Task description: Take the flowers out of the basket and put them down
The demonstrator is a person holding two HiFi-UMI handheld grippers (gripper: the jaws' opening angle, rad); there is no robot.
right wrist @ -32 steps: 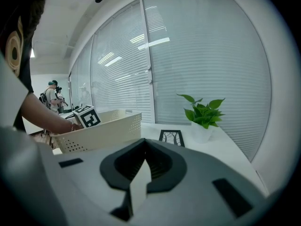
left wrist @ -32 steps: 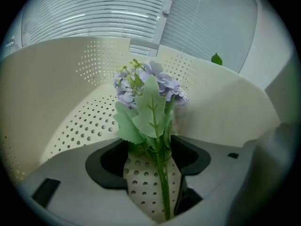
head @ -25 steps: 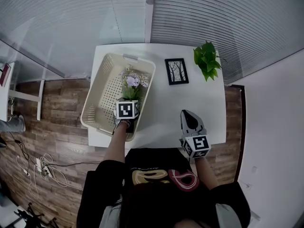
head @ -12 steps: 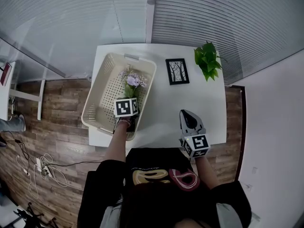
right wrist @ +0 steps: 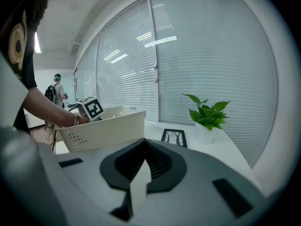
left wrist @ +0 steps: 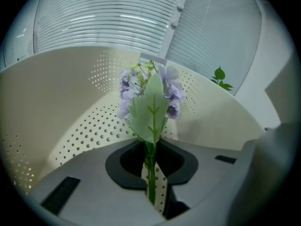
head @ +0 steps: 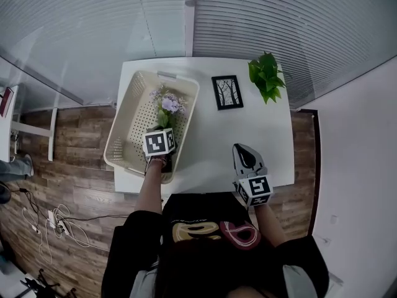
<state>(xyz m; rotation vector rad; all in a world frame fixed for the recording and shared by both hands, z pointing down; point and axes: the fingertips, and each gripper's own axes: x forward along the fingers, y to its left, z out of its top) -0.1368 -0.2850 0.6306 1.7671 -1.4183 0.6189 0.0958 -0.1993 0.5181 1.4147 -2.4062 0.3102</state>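
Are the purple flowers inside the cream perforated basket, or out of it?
Inside. The walls of the cream perforated basket surround the purple flowers; the left tongs have just been closing and pinch their stem.

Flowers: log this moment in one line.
left gripper: jaws just closing on flowers stem | flowers: in basket | right gripper: shut, empty

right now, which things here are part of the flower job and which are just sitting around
Job in hand: flowers; basket; left gripper, whose jaws have just been closing onto the stem; table.
Just lying about: framed picture; potted plant; right gripper, shut and empty.
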